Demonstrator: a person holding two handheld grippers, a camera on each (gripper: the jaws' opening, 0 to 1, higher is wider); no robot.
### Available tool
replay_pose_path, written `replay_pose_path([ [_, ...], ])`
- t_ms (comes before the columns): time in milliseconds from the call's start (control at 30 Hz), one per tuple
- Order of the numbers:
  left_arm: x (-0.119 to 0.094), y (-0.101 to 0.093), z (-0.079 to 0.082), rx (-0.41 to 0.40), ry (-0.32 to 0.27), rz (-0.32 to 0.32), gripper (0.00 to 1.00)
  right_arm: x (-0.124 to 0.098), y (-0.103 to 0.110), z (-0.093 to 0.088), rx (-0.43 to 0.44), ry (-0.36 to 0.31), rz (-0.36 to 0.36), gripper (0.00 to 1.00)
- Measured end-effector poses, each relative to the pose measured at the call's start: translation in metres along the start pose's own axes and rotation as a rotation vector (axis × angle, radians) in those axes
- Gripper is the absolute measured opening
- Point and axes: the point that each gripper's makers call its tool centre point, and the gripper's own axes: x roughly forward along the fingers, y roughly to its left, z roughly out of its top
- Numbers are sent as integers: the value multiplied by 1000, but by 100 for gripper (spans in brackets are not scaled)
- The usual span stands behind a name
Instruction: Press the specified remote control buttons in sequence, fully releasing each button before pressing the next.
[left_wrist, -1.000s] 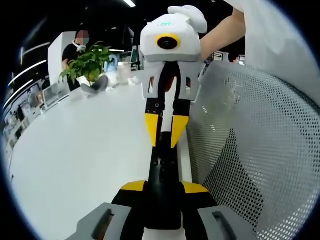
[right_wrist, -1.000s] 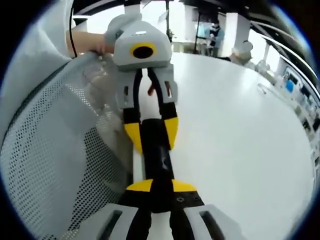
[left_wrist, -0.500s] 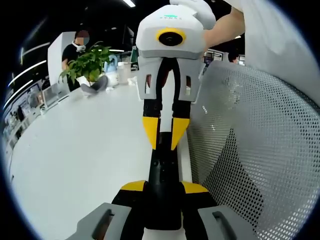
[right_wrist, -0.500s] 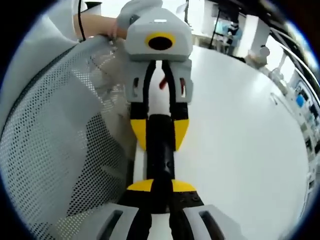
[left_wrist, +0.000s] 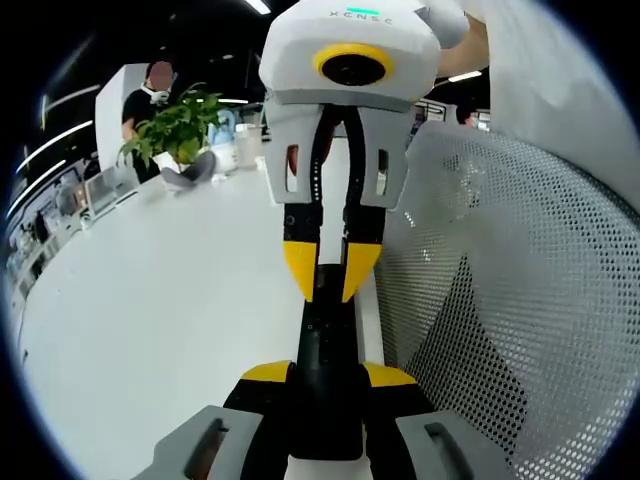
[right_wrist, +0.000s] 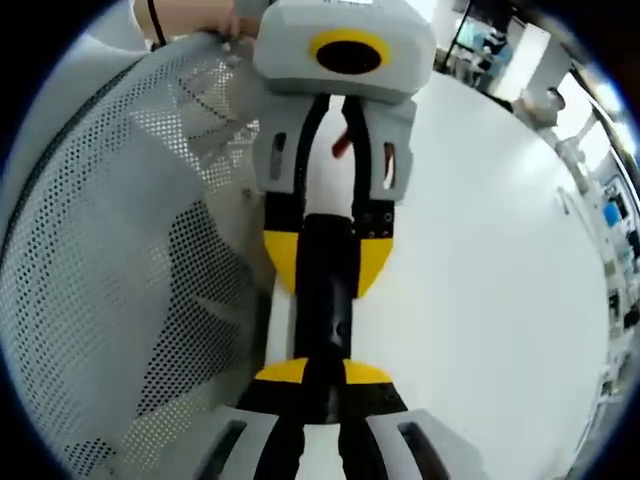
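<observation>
Left tongs (left_wrist: 327, 372): narrowly parted, clamped on the near end of the remote (left_wrist: 325, 340).
Right tongs (left_wrist: 330, 270): set likewise on the far end, jaws flanking its sides.
Remote: held between both pairs of tongs, above the table (left_wrist: 150, 320), mesh chair (left_wrist: 520, 300) just beside.
Change: the opposite tongs are seen larger and nearer than a second ago.
Meaning: grip is being adjusted; buttons are hidden and no press can be confirmed.

right gripper (left_wrist: 331, 275) drawn closer along the black remote (left_wrist: 328, 345), left gripper (right_wrist: 326, 262) likewise nearer
</observation>
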Motion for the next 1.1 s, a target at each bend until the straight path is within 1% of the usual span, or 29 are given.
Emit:
replay_pose_path([
  [67, 0, 0, 0, 0, 1, 0, 25, -1, -1, 0, 30, -24, -5, 8],
  [100, 0, 0, 0, 0, 1, 0, 25, -1, -1, 0, 62, -47, -6, 8],
  [167, 0, 0, 0, 1, 2, 0, 25, -1, -2, 0, 98, -83, -12, 8],
  [300, 0, 0, 0, 1, 2, 0, 25, -3, -2, 2, 170, -196, -32, 8],
  [367, 0, 0, 0, 1, 3, 0, 25, -4, -3, 3, 199, -236, -41, 7],
  [400, 0, 0, 0, 1, 2, 1, 25, -4, -3, 3, 230, -264, -39, 7],
  [433, 0, 0, 0, 1, 2, 1, 25, -4, -4, 4, 240, -272, -40, 7],
  [467, 0, 0, 0, 1, 2, 0, 25, -4, -4, 5, 262, -297, -42, 7],
  [500, 0, 0, 0, 1, 2, 0, 25, -4, -5, 4, 264, -303, -44, 7],
  [667, 0, 0, 0, 0, 0, 1, 25, -2, -2, 9, 176, -301, -57, 8],
  [800, 0, 0, 0, -2, -1, 1, 25, -1, -2, 10, 129, -268, -47, 7],
  [867, 0, 0, 0, -2, -2, 1, 25, -1, -2, 10, 96, -241, -42, 7],
  [967, 0, 0, 0, -2, -2, 1, 25, 0, -2, 11, 85, -202, -30, 7],
  [1100, 0, 0, 0, -1, -1, 1, 25, 1, -2, 10, 69, -110, 5, 7],
])
